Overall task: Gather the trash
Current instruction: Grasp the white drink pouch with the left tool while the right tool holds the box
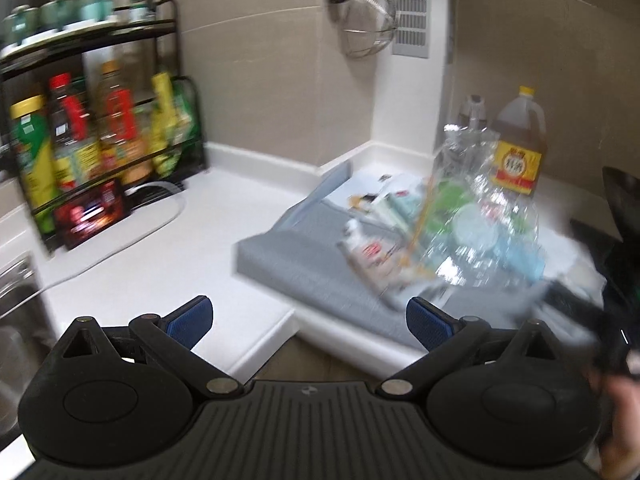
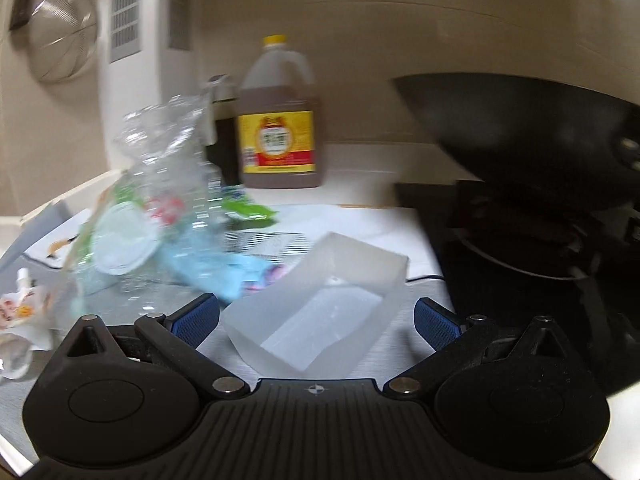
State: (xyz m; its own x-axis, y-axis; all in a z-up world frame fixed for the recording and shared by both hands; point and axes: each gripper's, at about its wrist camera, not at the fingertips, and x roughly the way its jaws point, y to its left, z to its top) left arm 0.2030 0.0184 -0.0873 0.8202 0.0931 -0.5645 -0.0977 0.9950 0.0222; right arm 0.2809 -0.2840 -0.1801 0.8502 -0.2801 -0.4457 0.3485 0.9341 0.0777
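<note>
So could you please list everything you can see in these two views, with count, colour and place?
clear plastic bag: one, transparent, holding trash, on the grey mat
translucent box: one, frosted white, open, empty, between the right gripper's fingers
grey mat: one, on the white counter
crumpled wrappers: count unclear, white and red, left on the mat
jug: one, brown liquid, yellow cap, by the back wall
dark bottle: one, left of the jug
wok: one, black, on the stove
strainer: one, metal, hanging on the wall
rack of sauce bottles: one black rack, several bottles, by the sink
left gripper: open, empty
right gripper: open
</note>
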